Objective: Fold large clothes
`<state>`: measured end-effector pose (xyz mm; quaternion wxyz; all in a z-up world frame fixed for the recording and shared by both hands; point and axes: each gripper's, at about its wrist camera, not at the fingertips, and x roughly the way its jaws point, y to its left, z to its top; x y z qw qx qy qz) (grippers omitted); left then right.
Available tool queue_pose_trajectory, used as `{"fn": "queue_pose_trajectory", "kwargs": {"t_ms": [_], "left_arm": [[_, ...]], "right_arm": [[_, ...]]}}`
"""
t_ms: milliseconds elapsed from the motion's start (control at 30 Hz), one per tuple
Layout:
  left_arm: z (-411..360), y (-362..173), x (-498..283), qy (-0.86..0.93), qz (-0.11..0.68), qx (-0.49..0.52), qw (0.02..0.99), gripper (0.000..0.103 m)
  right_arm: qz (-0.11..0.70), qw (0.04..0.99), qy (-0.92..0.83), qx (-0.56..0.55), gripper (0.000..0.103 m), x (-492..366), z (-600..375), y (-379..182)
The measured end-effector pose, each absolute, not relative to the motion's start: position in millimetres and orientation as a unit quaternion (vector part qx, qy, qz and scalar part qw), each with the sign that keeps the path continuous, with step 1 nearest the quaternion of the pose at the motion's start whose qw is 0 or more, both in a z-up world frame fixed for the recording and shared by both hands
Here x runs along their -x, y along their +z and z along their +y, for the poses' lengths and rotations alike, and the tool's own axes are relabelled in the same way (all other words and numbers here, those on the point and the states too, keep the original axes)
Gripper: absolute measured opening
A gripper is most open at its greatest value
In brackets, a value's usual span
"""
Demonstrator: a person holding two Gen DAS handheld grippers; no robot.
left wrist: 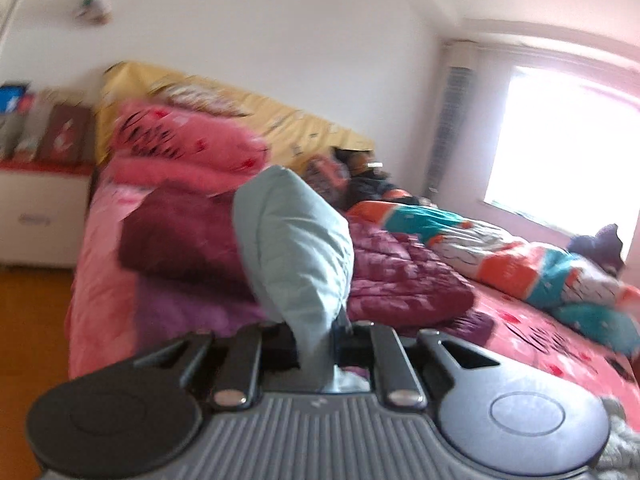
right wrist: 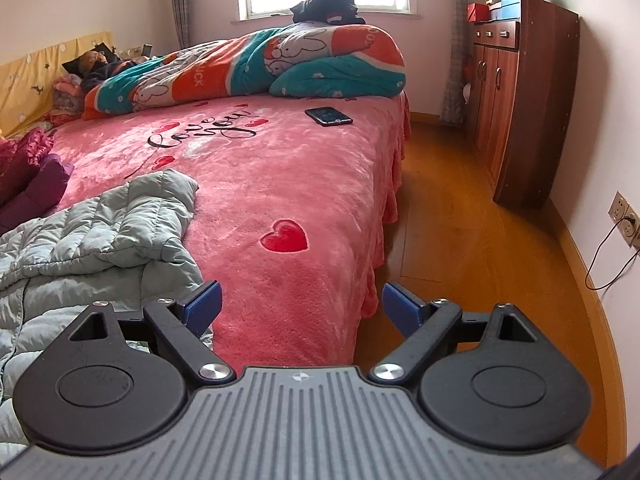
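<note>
A pale grey-green quilted jacket (right wrist: 92, 236) lies crumpled on the near left of the pink bed (right wrist: 280, 168). My left gripper (left wrist: 324, 344) is shut on a fold of that jacket (left wrist: 292, 240), which rises in front of the camera and hides the fingertips. My right gripper (right wrist: 302, 308) is open and empty, its blue pads (right wrist: 202, 306) spread wide at the bed's near edge, just right of the jacket.
A dark red quilted jacket (left wrist: 400, 276) and pink folded bedding (left wrist: 180, 148) lie further up the bed. An orange and teal duvet (right wrist: 256, 64) is piled at the far side. A phone (right wrist: 329, 116) lies on the bed. A wooden cabinet (right wrist: 520, 92) stands at the right wall, wooden floor (right wrist: 460, 248) between.
</note>
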<state>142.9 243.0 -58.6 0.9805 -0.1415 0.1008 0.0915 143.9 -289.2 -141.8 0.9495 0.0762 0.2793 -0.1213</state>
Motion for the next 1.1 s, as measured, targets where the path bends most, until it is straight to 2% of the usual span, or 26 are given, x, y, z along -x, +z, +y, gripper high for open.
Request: {"fn": "queue_pose_trajectory", "kwargs": {"t_ms": [267,533,633,733,800,867,1100], "left_arm": [[145.5,-43.0,-146.4,-0.006,0.113,0.019,0.993,0.012],[49.7,-69.3,-157.9,-0.088,0.174,-0.063,0.979,0.015],[27.4,-83.6,-158.0,-0.105,0.199,-0.076,0.971,0.023],[13.2,-87.9,-148.6,-0.117,0.209,-0.082,0.968,0.049],[1.8,-85.4,-142.8,-0.132,0.205,-0.087,0.966,0.055],[-6.5,-79.7,-133.2,-0.145,0.199,-0.095,0.964,0.067],[1.1,-57.1,-105.8,-0.155,0.166,-0.097,0.969,0.069]], "right_arm": [[0.273,0.950,-0.116,-0.095,0.103,-143.6,-289.9,-141.8],[0.266,0.952,-0.099,-0.111,0.103,-141.6,-291.1,-141.3],[0.264,0.952,-0.097,-0.124,0.103,-140.1,-294.3,-141.0],[0.261,0.951,-0.095,-0.137,0.103,-138.8,-297.6,-140.6],[0.260,0.951,-0.093,-0.142,0.103,-138.1,-298.5,-140.5],[0.258,0.950,-0.091,-0.148,0.103,-137.7,-299.9,-140.4],[0.256,0.949,-0.084,-0.165,0.103,-137.6,-300.8,-140.3]]}}
